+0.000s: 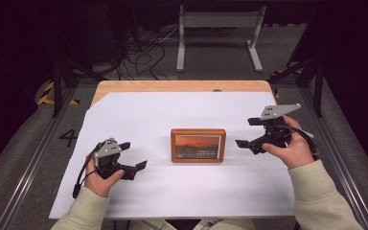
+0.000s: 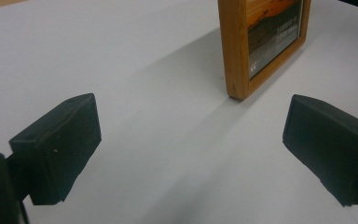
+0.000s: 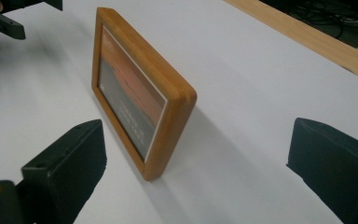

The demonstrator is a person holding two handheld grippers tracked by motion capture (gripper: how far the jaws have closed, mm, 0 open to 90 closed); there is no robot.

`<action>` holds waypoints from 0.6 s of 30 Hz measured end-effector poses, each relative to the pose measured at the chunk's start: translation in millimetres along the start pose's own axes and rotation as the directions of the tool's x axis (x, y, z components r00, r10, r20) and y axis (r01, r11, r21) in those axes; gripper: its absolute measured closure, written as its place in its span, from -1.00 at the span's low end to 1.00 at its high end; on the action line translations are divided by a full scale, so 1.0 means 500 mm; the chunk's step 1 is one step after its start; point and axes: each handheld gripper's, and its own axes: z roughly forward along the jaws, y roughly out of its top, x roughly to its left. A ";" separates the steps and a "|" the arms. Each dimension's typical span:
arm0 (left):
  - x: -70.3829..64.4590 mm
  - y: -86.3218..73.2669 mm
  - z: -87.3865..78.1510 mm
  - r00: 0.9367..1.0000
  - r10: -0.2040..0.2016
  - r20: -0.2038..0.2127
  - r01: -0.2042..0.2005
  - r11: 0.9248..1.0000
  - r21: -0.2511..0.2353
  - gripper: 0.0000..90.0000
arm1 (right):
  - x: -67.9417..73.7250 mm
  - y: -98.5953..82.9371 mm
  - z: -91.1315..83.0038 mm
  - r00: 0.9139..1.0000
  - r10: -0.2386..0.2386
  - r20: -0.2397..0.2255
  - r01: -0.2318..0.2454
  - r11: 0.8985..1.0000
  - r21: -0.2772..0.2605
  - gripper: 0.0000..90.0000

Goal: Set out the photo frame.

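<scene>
Both grippers gaping — left gripper [image 1: 135, 155] | right gripper [image 1: 245, 132] | picture frame [image 1: 198, 145] between

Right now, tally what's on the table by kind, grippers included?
Wooden-framed picture with an orange sunset print: 1
White paper sheet covering the tabletop: 1
Black handheld grippers: 2, left gripper and right gripper, both with fingers apart and holding nothing
Total: 4

White sheet [image 1: 172, 191] over wooden table [image 1: 172, 86]; metal stand [image 1: 218, 33], cables [image 1: 143, 52] beyond.
</scene>
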 end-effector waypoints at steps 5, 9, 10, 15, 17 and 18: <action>0.003 -0.001 -0.002 1.000 -0.006 -0.005 0.006 1.000 -0.003 -0.90 | -0.007 -0.027 -0.015 0.999 0.025 0.029 -0.024 1.000 -0.019 -0.89; 0.005 -0.003 -0.002 1.000 0.005 -0.010 -0.005 1.000 -0.005 -0.90 | -0.006 -0.047 -0.018 0.998 0.040 0.053 -0.038 0.998 -0.044 -0.89; 0.005 -0.003 -0.003 1.000 0.006 -0.012 -0.006 1.000 -0.004 -0.91 | -0.005 -0.051 -0.018 0.997 0.043 0.057 -0.040 0.998 -0.049 -0.89; 0.008 -0.007 -0.005 1.000 -0.002 -0.003 0.002 1.000 -0.010 -0.94 | -0.001 -0.081 -0.007 0.994 0.072 0.082 -0.065 0.994 -0.084 -0.89; 0.009 -0.008 -0.005 1.000 0.000 -0.001 0.000 1.000 -0.009 -0.94 | -0.001 -0.087 -0.007 0.993 0.078 0.086 -0.070 0.993 -0.093 -0.89; 0.010 -0.009 -0.005 1.000 0.003 0.000 -0.003 1.000 -0.012 -0.94 | -0.001 -0.093 -0.006 0.992 0.086 0.089 -0.076 0.992 -0.105 -0.89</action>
